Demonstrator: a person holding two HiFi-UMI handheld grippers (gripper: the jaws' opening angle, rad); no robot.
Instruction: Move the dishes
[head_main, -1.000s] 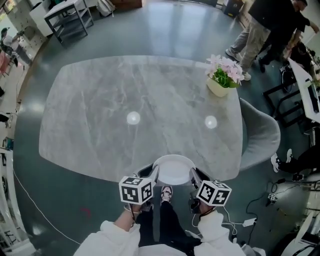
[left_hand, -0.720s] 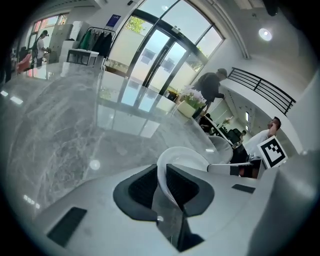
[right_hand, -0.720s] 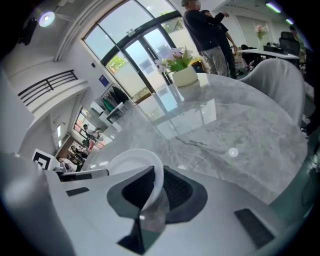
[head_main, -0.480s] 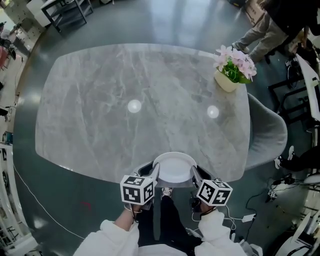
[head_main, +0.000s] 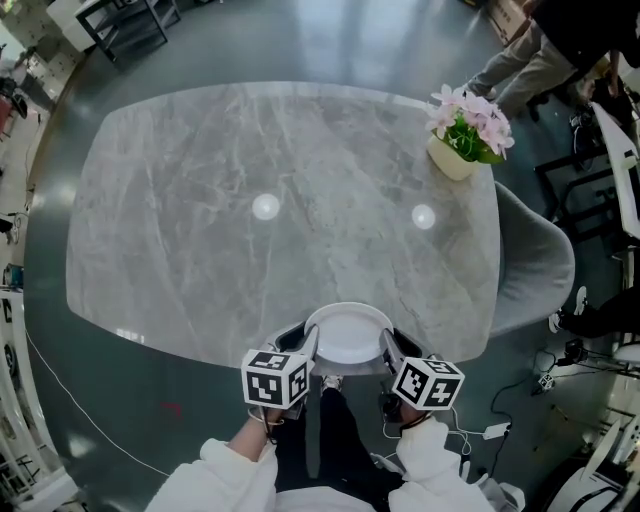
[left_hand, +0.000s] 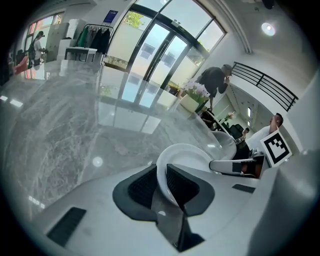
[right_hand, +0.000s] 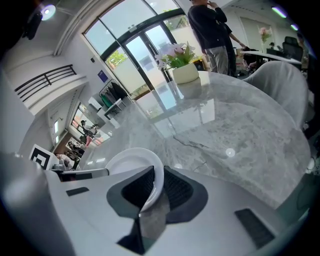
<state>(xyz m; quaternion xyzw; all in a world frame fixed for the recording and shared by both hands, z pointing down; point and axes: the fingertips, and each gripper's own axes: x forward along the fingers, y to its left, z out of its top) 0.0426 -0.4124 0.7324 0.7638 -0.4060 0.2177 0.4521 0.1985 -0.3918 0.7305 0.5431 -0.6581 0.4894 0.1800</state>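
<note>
While the left hand-held gripper (left_hand: 161, 182) pinches the left rim of the round white ceramic plate (head_main: 347, 335) and the right hand-held gripper (right_hand: 157, 187) pinches its right rim, the plate hangs level between them over the near edge of the grey marble surface (head_main: 200, 200); whether it touches cannot be told. Doing this well likely means moving both sides at one pace and height, so the rim slips from neither pinch, and setting it down well inside the edge, apart from the cream pot of pink flowers (head_main: 462, 140).
</note>
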